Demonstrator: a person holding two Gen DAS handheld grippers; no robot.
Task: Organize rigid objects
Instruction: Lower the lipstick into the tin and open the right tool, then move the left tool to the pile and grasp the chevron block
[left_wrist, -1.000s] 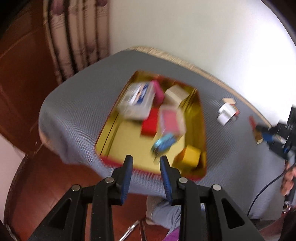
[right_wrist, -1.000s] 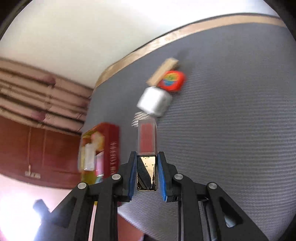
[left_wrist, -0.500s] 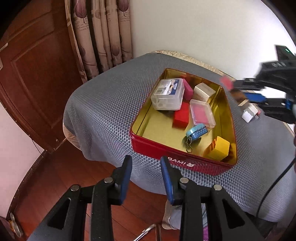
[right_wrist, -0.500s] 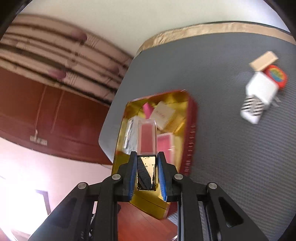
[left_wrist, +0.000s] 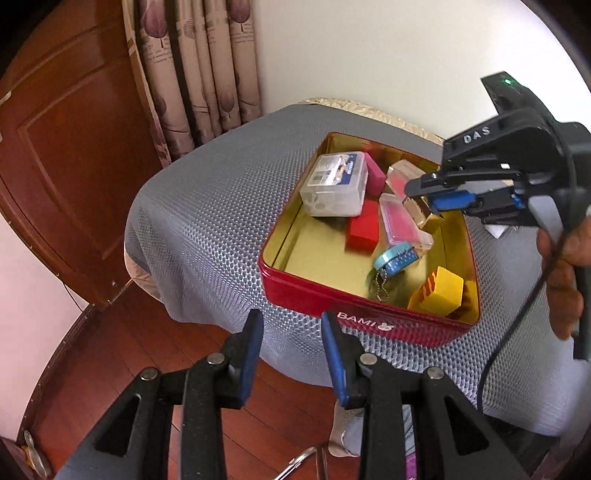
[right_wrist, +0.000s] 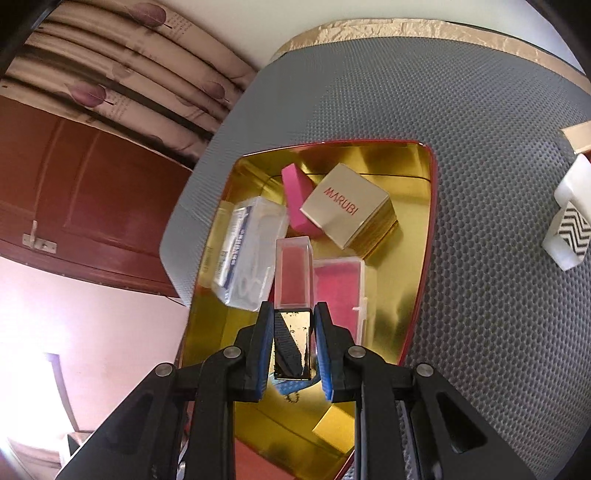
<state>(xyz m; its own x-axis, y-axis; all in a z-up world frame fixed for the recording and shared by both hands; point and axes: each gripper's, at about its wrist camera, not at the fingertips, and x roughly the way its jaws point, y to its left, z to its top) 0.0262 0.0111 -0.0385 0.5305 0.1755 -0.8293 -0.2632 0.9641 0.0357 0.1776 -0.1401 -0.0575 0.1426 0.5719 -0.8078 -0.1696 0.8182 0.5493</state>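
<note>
The right hand-held gripper (right_wrist: 293, 347) was clamped on a lip-gloss tube (right_wrist: 293, 280), its blue pads (right_wrist: 263, 350) pressed against the tube's mirrored gold cap. The clear, pink-filled end of the tube pointed forward. The tube hung above the open tin (right_wrist: 430, 206), over the middle of its gold interior; whether it touched anything below could not be told. In the left wrist view, the right hand-held gripper (left_wrist: 424, 192) reached in over the tin's right rim.

The left hand-held gripper (left_wrist: 291, 354) was empty, jaws apart, off the near edge of the table (left_wrist: 207, 221) in front of the tin's red front wall (left_wrist: 332, 306).

The tin sat near the table's near edge. It held:
- a clear plastic case (left_wrist: 334, 184) at the far left;
- a magenta block (right_wrist: 295, 199) just behind the case;
- a gold "MARUBI" box (right_wrist: 347, 205) at the far end, touching the magenta block;
- a flat clear case with pink contents (left_wrist: 404, 221) in the middle;
- a red block (left_wrist: 364, 229) beside it;
- a blue keychain (left_wrist: 397, 258) toward the front;
- a yellow block (left_wrist: 437, 291) in the near right corner.

A white box (right_wrist: 570, 218) with a zigzag panel lay outside the tin, toward the right edge of the table.
</note>
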